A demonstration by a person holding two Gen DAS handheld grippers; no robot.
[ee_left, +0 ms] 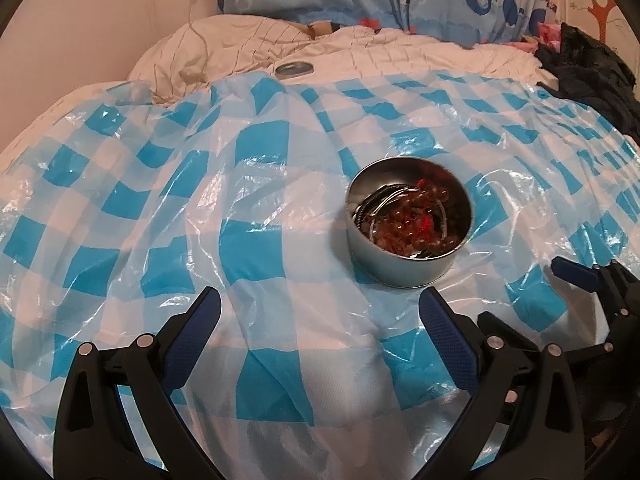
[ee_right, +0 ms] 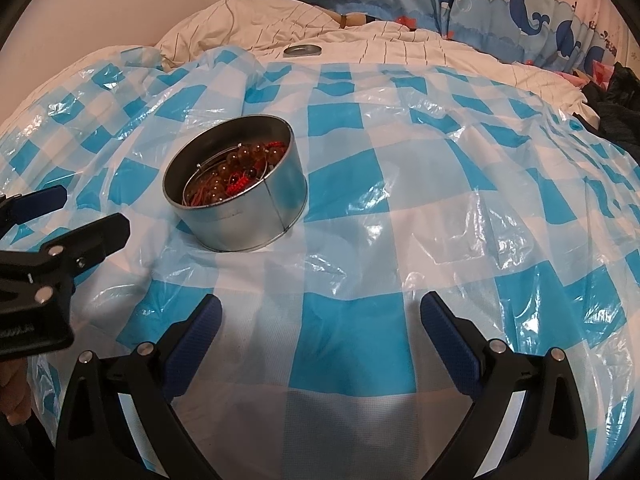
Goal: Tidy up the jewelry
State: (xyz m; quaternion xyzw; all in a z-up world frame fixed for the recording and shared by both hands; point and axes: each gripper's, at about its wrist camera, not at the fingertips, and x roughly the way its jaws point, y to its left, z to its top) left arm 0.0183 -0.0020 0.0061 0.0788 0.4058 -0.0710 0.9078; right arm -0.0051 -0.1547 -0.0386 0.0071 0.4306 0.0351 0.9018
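A round metal tin stands on the blue-and-white checked plastic sheet. It holds brown bead bracelets, red cord pieces and metal bangles. It also shows in the right wrist view, with the beads inside. My left gripper is open and empty, just in front and left of the tin. My right gripper is open and empty, in front and right of the tin. The right gripper's fingers show at the right edge of the left wrist view. The left gripper's fingers show at the left edge of the right wrist view.
The checked plastic sheet lies crinkled over a white quilt. A round metal lid rests on the quilt beyond the sheet; it also shows in the right wrist view. Whale-print pillows lie at the back. Dark cloth lies far right.
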